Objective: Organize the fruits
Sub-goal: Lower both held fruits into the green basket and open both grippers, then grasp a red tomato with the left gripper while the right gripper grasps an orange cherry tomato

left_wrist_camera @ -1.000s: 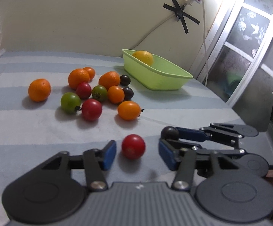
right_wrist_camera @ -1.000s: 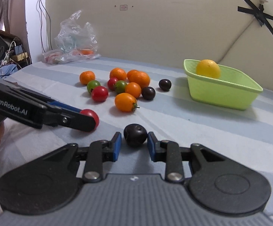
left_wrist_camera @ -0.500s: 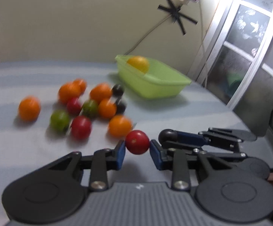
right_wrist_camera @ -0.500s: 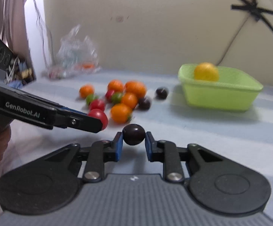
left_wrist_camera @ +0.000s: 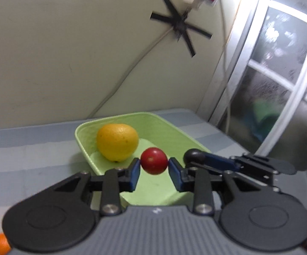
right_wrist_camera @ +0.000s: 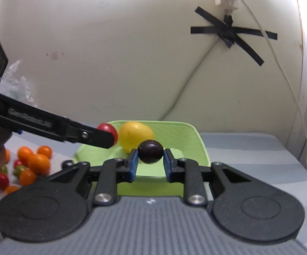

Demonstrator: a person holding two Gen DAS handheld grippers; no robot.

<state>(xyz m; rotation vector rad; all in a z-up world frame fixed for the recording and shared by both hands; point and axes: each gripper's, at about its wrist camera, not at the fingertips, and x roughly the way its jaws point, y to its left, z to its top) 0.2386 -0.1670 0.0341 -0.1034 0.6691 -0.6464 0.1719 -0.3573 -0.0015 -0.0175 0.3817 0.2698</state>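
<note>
Left gripper (left_wrist_camera: 154, 165) clamps small red tomato (left_wrist_camera: 154, 163) above light-green plastic tray (left_wrist_camera: 174, 131), beside yellow lemon (left_wrist_camera: 117, 142) inside. Right gripper (right_wrist_camera: 149, 159) clamps dark plum-coloured tomato (right_wrist_camera: 150, 154) over near rim; right half bare.

Counting: two grippers (left_wrist_camera: 154, 167) (right_wrist_camera: 150, 163), one green tray (left_wrist_camera: 174, 131), one yellow fruit (left_wrist_camera: 117, 141), one red tomato (left_wrist_camera: 154, 163), one dark tomato (right_wrist_camera: 150, 151).

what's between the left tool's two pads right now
A red tomato, pinched between the left tool's blue pads, over the green basket. The left wrist view shows it best.
</note>
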